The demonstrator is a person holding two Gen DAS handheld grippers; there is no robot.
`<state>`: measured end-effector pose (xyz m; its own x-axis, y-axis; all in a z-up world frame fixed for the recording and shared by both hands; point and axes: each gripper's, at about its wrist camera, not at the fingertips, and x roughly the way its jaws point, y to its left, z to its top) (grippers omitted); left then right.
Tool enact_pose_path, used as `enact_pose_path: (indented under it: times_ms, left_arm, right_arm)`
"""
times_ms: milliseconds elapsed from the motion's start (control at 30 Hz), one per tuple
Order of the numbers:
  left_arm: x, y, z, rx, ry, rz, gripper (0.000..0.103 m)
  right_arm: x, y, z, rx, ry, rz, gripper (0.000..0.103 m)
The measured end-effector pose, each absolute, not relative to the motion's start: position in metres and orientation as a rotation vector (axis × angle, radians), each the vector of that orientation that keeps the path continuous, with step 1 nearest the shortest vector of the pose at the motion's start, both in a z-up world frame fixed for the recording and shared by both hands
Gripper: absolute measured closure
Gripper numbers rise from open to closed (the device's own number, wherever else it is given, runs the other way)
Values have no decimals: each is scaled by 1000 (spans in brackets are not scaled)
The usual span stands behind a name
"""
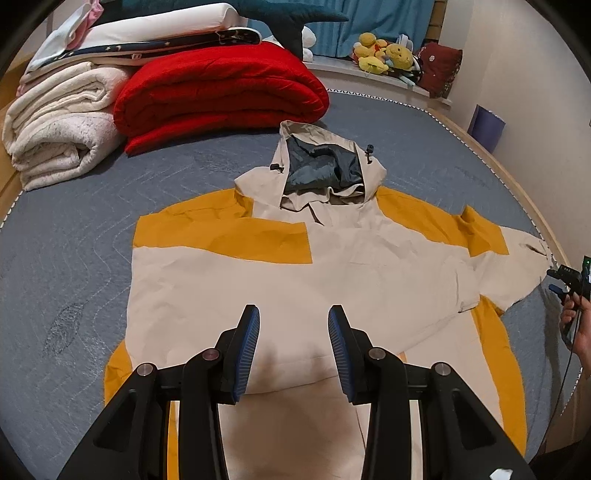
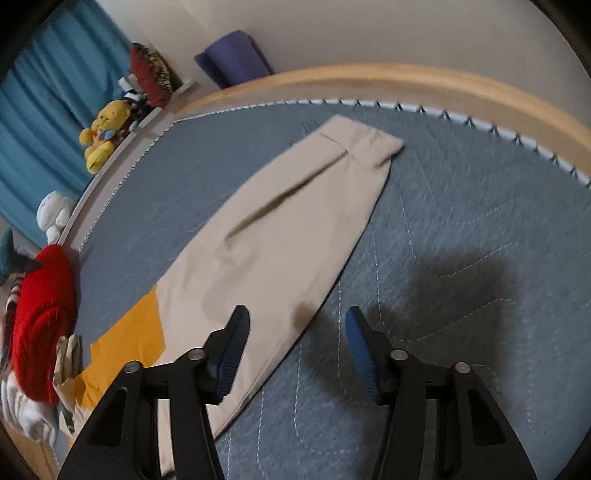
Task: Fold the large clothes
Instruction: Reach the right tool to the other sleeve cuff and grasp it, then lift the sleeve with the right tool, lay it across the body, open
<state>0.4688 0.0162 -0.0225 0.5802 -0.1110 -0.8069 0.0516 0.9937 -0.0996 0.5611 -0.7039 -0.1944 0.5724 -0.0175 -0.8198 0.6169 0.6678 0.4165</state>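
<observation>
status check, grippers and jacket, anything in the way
Left gripper open, empty, over jacket. Right gripper open, empty, over outstretched sleeve. Red blanket beyond hood, clear of jacket.

Beige and yellow hooded jacket (image 1: 332,273), flat on grey bed, one sleeve (image 2: 295,221) outstretched

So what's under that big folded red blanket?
The red blanket sits on the grey bed cover, beside the rolled white blanket, and a dark teal plush rests on top. Whatever lies beneath its folds is covered.
</observation>
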Motion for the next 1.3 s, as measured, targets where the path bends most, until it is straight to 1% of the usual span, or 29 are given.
enact_pose_path:
  times_ms: [67,133,233,433,533,667,733,867,1000,1200,1300]
  left_arm:
    - [470,18,-25,-82,954,-94,67]
    - [471,18,-27,-90,963,-97,67]
    - [472,12,-30,-64,966,-110,67]
    - [477,11,-36,-63,977,-110,67]
    - [478,13,-37,-71,980,-109,67]
    - [478,15,-36,-72,977,-108,67]
    - [478,18,-35,-79,973,-105,67]
    - [476,23,-33,-92,973,-102,67]
    - [472,30,-27,-111,965,-95,67]
    - [467,51,-15,-176,948,-84,67]
    - [465,61,-10,-215,948,-86,67]
  right_arm:
    - [563,-709,-205,815,888,-421,65]
    - [568,-714,-218,861,893,-425,74]
    - [571,-714,-233,900,894,-438,76]
    - [572,-722,-243,991,802,-475,78]
    - [578,-720,-242,964,798,-494,84]
    - [583,-713,-238,935,774,-509,98]
    - [586,-706,-226,896,748,-516,100]
    - [600,-675,-184,747,703,-484,101]
    - [620,-619,-129,589,658,-370,101]
    - [627,-496,-46,376,602,-143,101]
    - [616,-413,-11,281,586,10,101]
